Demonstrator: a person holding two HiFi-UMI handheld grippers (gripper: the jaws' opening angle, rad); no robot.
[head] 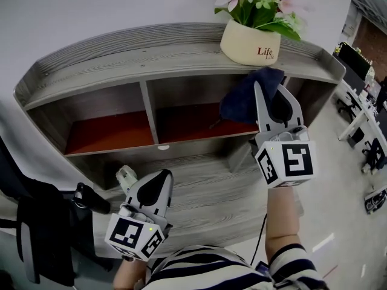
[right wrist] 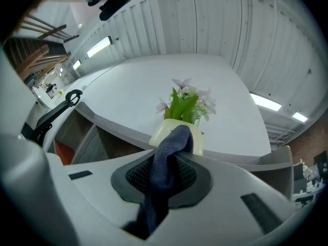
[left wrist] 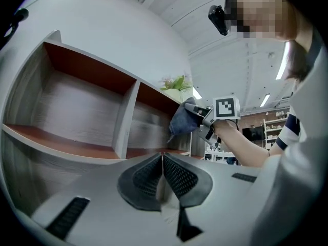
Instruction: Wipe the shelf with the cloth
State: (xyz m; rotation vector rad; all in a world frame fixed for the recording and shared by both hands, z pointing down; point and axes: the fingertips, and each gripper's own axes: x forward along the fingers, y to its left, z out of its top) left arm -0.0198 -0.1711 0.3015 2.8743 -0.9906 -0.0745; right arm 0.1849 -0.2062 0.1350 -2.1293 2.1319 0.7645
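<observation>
The right tool (head: pixel 270 94) is clamped on the dark blue cloth (head: pixel 240 100), up at the shelf (head: pixel 151 53) just below the flower pot (head: pixel 248 42). The left tool (head: pixel 155 185) hangs lower, jaws together, empty.

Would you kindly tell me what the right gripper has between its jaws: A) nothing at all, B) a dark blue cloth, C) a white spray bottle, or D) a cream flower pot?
B: in the right gripper view, the jaws of the right gripper are closed on the dark blue cloth, while the cream flower pot stands beyond it, untouched.
</observation>
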